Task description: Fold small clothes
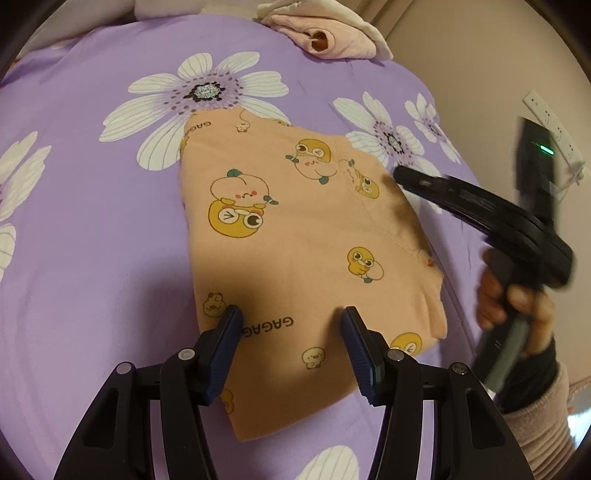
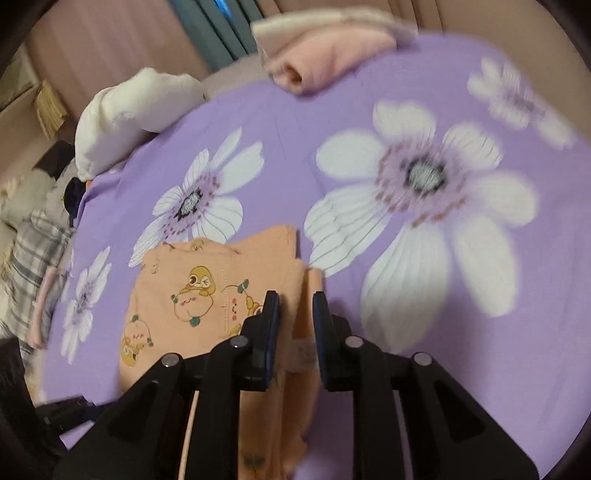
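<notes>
- Your peach garment, printed with ducks, lies folded and flat on the purple floral bedsheet.
- Your left gripper hovers over its near edge, jaws spread, grasping nothing.
- Your right gripper stands at the garment's right edge, jaws slightly parted, cloth beneath, not pinched.
- A pink folded pile sits at the far edge.
</notes>
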`<state>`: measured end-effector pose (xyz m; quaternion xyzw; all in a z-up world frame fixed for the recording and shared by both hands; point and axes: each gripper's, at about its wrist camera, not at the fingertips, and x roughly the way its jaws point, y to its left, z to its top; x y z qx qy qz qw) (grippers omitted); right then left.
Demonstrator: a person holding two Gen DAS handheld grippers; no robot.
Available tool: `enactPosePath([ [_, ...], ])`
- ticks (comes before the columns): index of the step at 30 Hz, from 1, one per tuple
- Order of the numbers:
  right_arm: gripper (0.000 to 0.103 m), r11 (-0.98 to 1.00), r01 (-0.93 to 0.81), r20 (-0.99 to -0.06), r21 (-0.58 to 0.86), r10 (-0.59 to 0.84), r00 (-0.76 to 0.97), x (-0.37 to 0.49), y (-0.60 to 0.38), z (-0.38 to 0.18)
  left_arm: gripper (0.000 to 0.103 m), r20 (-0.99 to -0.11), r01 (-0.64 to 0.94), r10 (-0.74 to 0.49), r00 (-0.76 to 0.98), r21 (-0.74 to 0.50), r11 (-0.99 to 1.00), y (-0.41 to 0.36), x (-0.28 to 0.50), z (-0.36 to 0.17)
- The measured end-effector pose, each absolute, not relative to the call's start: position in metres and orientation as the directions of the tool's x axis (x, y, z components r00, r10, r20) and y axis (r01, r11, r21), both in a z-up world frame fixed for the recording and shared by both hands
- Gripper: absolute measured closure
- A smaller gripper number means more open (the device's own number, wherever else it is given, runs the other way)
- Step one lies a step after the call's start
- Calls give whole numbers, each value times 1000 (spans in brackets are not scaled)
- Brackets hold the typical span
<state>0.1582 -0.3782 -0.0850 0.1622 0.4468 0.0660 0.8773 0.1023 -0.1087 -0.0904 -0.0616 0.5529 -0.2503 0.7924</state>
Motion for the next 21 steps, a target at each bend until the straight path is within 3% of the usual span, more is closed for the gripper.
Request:
enactPosePath([
  [5,85,910,-185,-698,370,404,591,105,-361,-56,49,-842,351,-462,278,-358,865,-107,91,-87],
  [8,89,904,-265,-716,335,427,552,79,-342,-59,49,-849,371,-445,286,-329,868,-109,85,-88],
  [15,97,941,-253,-823,224,321,469,58,-328,-100,49,-855,379,-430,289,-311,872,-109,77,-95],
  [21,96,946,-238,-830,220,310,463,49,-332,-103,49,-861,372,-410,302,-290,882,-107,67,-94],
])
